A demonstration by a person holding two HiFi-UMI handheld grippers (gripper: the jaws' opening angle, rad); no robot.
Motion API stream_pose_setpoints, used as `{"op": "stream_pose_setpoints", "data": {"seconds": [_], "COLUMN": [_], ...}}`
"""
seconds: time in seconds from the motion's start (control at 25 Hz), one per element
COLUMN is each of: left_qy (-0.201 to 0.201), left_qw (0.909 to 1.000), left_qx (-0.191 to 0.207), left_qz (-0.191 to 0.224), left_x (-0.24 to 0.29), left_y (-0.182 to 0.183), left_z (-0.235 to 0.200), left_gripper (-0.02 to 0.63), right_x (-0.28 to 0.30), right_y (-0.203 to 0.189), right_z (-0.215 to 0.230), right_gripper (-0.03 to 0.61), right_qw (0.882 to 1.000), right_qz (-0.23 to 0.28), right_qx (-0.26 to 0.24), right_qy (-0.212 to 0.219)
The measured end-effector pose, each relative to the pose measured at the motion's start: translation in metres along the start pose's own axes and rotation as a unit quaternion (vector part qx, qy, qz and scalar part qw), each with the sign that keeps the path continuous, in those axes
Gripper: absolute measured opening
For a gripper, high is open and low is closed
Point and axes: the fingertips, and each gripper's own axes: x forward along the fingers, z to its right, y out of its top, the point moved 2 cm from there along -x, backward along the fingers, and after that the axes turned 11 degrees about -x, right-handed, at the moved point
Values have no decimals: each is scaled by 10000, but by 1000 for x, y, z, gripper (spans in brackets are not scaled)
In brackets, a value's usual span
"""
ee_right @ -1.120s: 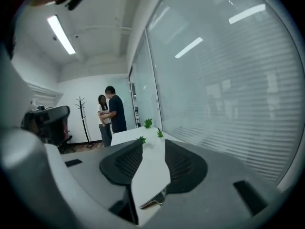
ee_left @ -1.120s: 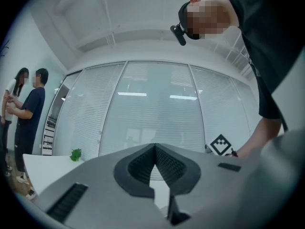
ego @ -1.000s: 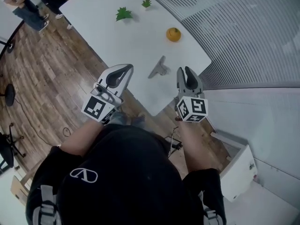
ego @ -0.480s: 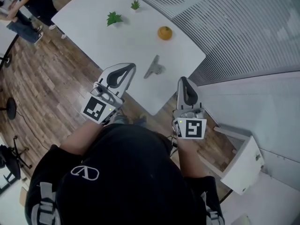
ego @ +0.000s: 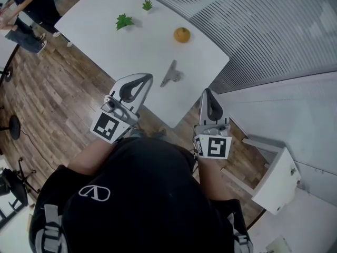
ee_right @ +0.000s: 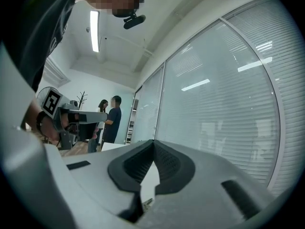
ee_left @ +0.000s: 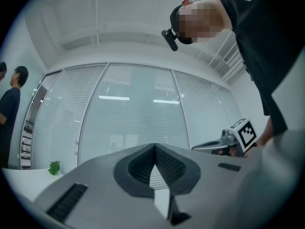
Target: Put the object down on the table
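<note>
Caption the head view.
Left hand-held gripper and just-closed right hand-held gripper, both shut and empty, beside a table with an orange, a grey object and plants.

No words, numbers or brand names could be read anywhere around you. The nearest thing to a label was a white outline emblem [ego: 95, 194], an oval ring with a peak inside it, on the black garment [ego: 152, 194] you wore, with no lettering beside it. The cube [ego: 109, 126] on your left gripper [ego: 143, 79] and the cube [ego: 212, 146] on your right gripper [ego: 208, 93] each bore black-and-white square code patterns, which held no letters or digits.
</note>
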Motion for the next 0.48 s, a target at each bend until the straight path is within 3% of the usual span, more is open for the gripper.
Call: {"op": "stream_pose_setpoints", "data": {"seconds": [0.48], "left_qy": [-98], "left_qw": [9999], "left_qx": [4], "left_qz": [-47], "left_x": [5], "left_y": [-1], "left_z": [6], "left_gripper": [5], "right_x": [-2], "right_y": [-8], "right_z": [-2], "right_gripper": [5], "right_qw": [9999], "right_qz": [-86], "right_qx": [-45], "right_qy": [-135]}}
